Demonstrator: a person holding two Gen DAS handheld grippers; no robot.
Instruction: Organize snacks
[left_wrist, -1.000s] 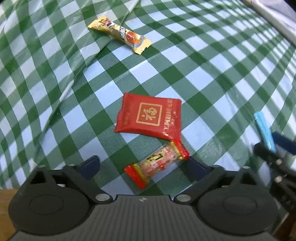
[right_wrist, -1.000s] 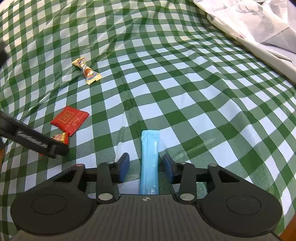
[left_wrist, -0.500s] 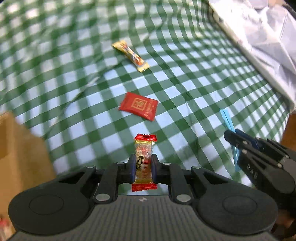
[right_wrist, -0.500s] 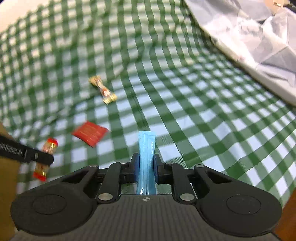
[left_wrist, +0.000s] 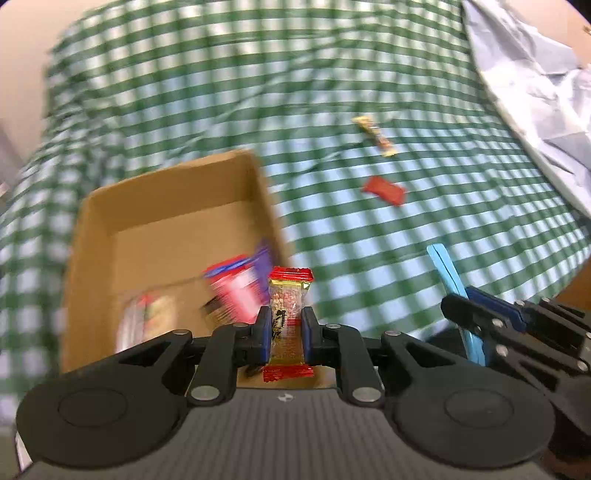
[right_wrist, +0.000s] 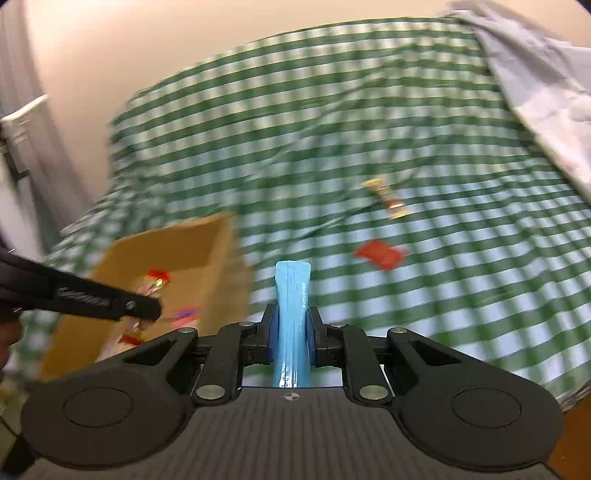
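My left gripper (left_wrist: 284, 328) is shut on a clear candy with red ends (left_wrist: 289, 302) and holds it above the near right corner of an open cardboard box (left_wrist: 92, 229). Several blurred snack packs (left_wrist: 236, 291) lie inside the box. My right gripper (right_wrist: 291, 332) is shut on a light blue stick pack (right_wrist: 292, 295), held above the cloth right of the box (right_wrist: 218, 236). A red packet (left_wrist: 384, 189) and a golden bar (left_wrist: 375, 134) lie on the cloth further out; both also show in the right wrist view, the packet (right_wrist: 380, 254) and the bar (right_wrist: 386, 197).
The green-and-white checked cloth (left_wrist: 369, 258) covers the table. A crumpled pale grey sheet (left_wrist: 535, 92) lies along the far right. A beige wall (right_wrist: 147, 48) and a white object (right_wrist: 22, 133) stand at the left. My right gripper shows at the left view's right edge (left_wrist: 458, 306).
Both grippers have lifted and swung left with their snacks. The cardboard box has come into view under the left gripper. The red packet and golden bar now lie farther off.
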